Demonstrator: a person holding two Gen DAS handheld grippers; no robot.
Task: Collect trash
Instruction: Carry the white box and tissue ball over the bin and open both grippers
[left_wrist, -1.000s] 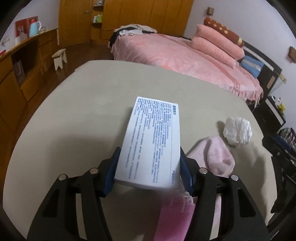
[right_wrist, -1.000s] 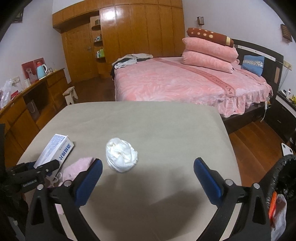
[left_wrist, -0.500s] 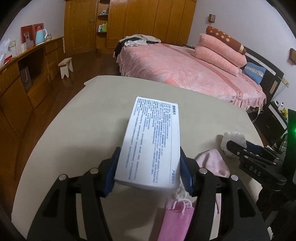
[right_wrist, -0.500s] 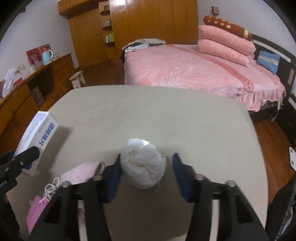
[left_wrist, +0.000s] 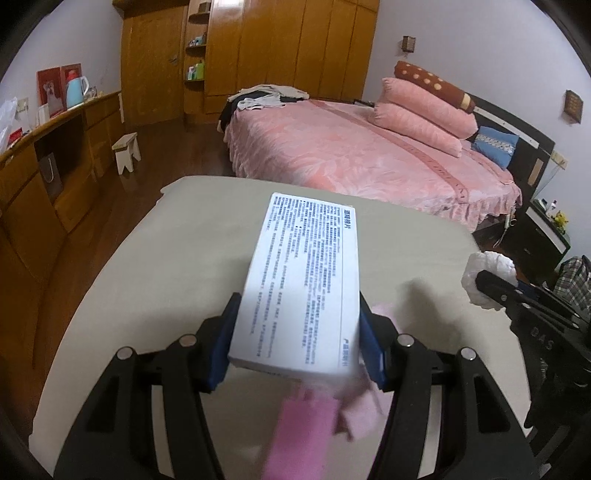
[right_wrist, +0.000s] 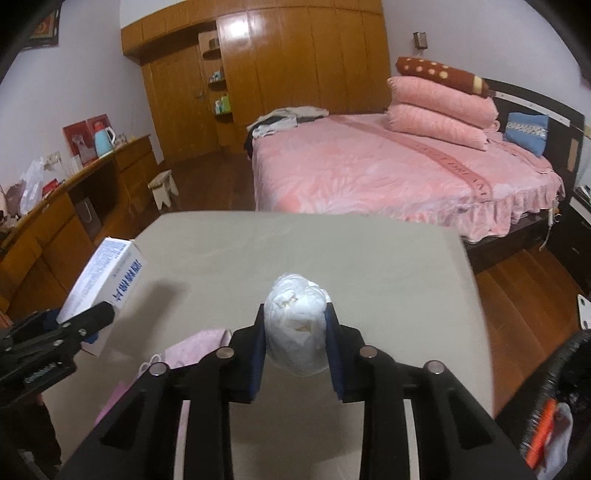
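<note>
My left gripper (left_wrist: 297, 332) is shut on a white box with blue print (left_wrist: 303, 280) and holds it above the beige table (left_wrist: 166, 258). The box also shows in the right wrist view (right_wrist: 107, 280), with the left gripper's fingers (right_wrist: 88, 319) around it. My right gripper (right_wrist: 295, 336) is shut on a crumpled white paper ball (right_wrist: 297, 326), lifted off the table (right_wrist: 332, 251). The ball also shows at the right edge of the left wrist view (left_wrist: 487, 277). A pink face mask and a pink cloth (right_wrist: 195, 347) lie on the table below both grippers, blurred in the left wrist view (left_wrist: 306, 424).
A pink bed (right_wrist: 388, 173) stands beyond the table's far edge. A wooden sideboard (left_wrist: 44, 155) runs along the left. A small stool (left_wrist: 127, 151) stands on the wood floor. Dark bags (left_wrist: 569, 280) are at the right of the table.
My right gripper closed on the white paper ball and lifted it off the table. My left gripper rose higher with the box.
</note>
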